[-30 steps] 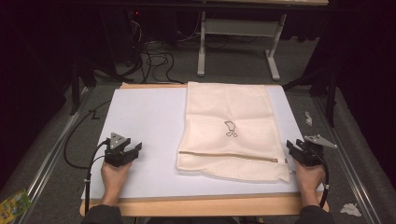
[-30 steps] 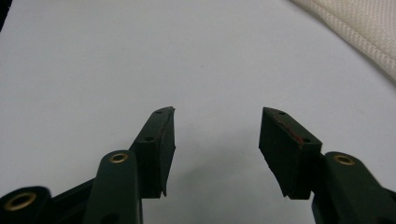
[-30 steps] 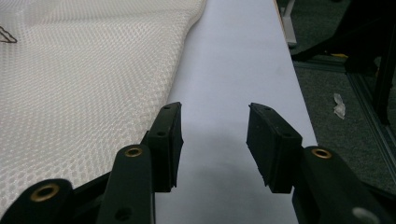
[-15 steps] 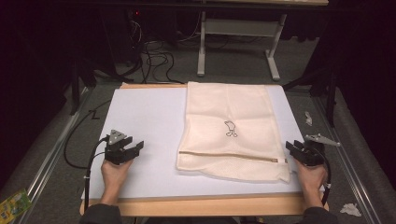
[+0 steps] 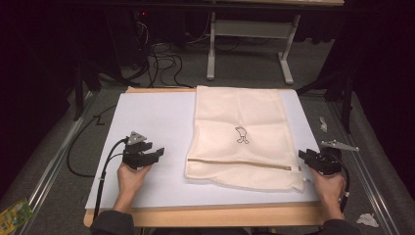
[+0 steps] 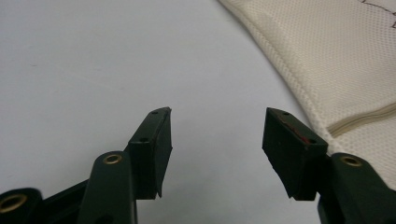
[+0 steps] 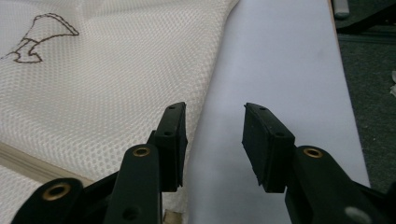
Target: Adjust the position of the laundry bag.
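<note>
Looking down from the high view, we see a cream mesh laundry bag with a zip and a small dark embroidered figure (image 5: 242, 139) lying flat on the right half of a pale lilac-white surface (image 5: 151, 115). Our left claw (image 5: 155, 153) rests on the bare surface just beside the bag's left edge, its jaws spread apart and gripping nothing. In the left gripper view the bag (image 6: 336, 60) lies to the right, its zip end close to the right jaw. Our right claw (image 5: 304, 156) sits at the bag's lower right corner, also released; in the right gripper view its left jaw stands over the mesh (image 7: 107, 79), its right jaw over bare surface (image 7: 280, 60).
</note>
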Demonstrator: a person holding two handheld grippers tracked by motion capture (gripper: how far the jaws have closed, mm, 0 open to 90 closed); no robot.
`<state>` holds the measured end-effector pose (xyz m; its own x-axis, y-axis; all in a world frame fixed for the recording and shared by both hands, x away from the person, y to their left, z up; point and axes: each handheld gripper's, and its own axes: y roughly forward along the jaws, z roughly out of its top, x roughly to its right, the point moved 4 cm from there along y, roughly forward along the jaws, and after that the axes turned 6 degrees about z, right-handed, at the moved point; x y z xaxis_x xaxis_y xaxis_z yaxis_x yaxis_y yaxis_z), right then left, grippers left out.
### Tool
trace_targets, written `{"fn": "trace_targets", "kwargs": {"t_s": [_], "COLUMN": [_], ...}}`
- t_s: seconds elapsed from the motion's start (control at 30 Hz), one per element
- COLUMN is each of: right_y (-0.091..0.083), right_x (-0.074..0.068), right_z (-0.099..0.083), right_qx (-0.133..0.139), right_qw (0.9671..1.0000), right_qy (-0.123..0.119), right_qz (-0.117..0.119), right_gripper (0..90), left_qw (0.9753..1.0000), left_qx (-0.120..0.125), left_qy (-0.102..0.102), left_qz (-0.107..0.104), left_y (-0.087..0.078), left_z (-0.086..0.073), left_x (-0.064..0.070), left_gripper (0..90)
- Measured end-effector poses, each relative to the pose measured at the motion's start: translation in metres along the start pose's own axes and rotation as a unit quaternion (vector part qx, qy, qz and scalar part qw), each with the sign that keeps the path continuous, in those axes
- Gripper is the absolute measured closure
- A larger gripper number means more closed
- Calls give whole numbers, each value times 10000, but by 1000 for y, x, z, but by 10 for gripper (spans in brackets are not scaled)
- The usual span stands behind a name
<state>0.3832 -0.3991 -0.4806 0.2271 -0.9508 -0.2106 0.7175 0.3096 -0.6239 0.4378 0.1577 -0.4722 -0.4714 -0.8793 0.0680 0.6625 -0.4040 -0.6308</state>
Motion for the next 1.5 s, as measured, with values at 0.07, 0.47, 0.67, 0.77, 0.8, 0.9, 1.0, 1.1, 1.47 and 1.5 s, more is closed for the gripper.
{"fn": "trace_targets", "kwargs": {"t_s": [0.07, 0.47, 0.67, 0.77, 0.8, 0.9, 1.0, 1.1, 1.47, 1.5], "right_y": [0, 1, 7, 9, 9, 10, 13, 16, 25, 25], "right_x": [-4, -14, -17, -15, -15, -14, -16, -16, -21, -21], "right_z": [2, 9, 12, 12, 12, 12, 12, 13, 15, 15], "right_qx": [-51, -501, -916, -1046, -1074, -1153, -1208, -1256, -1513, -1537], "right_qw": [10000, 9979, 9937, 9919, 9915, 9903, 9897, 9891, 9860, 9858], "right_qy": [11, 317, 540, 635, 649, 689, 670, 658, 588, 574], "right_qz": [60, 269, 344, 352, 338, 350, 383, 397, 370, 358], "right_gripper": [607, 573, 591, 583, 579, 579, 575, 571, 619, 635], "left_qw": [9999, 9978, 9958, 9948, 9945, 9939, 9932, 9928, 9897, 9897], "left_qx": [-102, -423, -676, -770, -795, -868, -974, -1025, -1340, -1340], "left_qy": [36, 2, 83, 60, 74, 132, 85, 97, -36, -36], "left_qz": [-126, -517, -619, -658, -676, -666, -632, -617, -506, -506], "left_y": [4, 22, 35, 41, 43, 48, 59, 63, 82, 82], "left_z": [5, 16, 25, 30, 31, 33, 34, 33, 31, 31], "left_x": [10, 39, 58, 64, 66, 72, 78, 80, 89, 89], "left_gripper": [422, 415, 414, 411, 411, 411, 415, 433, 472, 490]}}
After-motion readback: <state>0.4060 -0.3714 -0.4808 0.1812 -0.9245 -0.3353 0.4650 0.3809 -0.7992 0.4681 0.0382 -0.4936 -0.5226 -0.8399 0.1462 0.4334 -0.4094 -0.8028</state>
